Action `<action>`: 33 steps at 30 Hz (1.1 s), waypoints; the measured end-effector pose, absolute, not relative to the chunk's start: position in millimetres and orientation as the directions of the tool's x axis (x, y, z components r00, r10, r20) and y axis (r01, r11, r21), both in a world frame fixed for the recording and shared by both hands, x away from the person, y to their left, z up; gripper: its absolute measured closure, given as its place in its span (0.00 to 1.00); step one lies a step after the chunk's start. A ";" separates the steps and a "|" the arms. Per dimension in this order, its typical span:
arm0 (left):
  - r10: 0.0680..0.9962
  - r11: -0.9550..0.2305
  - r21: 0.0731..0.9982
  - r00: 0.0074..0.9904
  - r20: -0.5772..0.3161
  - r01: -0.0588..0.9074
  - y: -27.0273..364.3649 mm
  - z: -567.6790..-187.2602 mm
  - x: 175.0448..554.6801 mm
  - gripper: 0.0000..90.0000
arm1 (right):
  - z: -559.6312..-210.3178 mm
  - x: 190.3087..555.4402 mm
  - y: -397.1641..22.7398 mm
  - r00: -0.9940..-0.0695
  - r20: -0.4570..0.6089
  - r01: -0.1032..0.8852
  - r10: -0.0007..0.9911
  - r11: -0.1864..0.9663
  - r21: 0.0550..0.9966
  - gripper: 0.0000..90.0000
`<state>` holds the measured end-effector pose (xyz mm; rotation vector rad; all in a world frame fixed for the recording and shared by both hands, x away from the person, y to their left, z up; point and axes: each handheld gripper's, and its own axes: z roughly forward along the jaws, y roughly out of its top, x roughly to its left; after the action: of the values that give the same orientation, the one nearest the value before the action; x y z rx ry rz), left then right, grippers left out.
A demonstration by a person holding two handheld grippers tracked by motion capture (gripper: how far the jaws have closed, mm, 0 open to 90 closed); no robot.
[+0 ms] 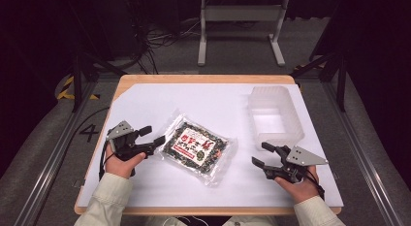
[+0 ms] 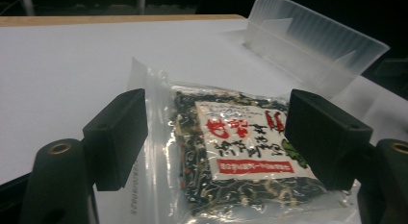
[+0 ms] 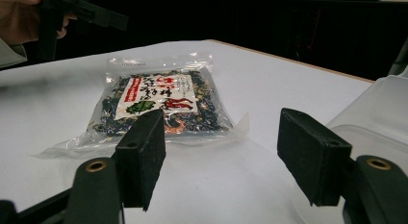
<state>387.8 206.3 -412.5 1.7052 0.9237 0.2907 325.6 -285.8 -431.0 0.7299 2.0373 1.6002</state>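
Note:
A clear packet of dark dried food with a white and red label (image 1: 196,146) lies flat on the white sheet in the middle of the table. My left gripper (image 1: 152,135) sits just left of it, jaws open and pointed at its near edge. In the left gripper view the packet (image 2: 231,152) lies ahead between the two black pads (image 2: 118,137), which stand apart from it. My right gripper (image 1: 261,153) rests open to the packet's right, with a gap of bare sheet between them. The right gripper view has the packet (image 3: 159,101) farther off beyond its open jaws (image 3: 231,161).
A translucent plastic container (image 1: 275,117) stands at the right rear of the sheet, just behind my right gripper; its wall (image 2: 312,46) rises beyond the packet and its rim (image 3: 380,118) is close on the right. The wooden table edge (image 1: 203,79) borders the sheet.

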 end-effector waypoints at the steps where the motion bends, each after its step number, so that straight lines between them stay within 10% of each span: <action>1: 0.708 -0.071 0.899 0.657 -0.259 0.431 207.7 -413.5 389.9 0.27 | -431.1 325.7 -285.9 -0.761 -0.022 0.132 0.648 0.189 0.973 0.38; 33: 0.759 -0.205 0.740 0.581 -0.293 0.641 208.6 -447.5 415.5 0.38 | -433.7 322.0 -287.6 -0.763 -0.022 0.143 0.646 0.203 0.969 0.38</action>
<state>415.5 208.6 -447.5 1.9215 1.1248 0.1679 322.0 -287.6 -433.7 0.7343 2.0578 1.5853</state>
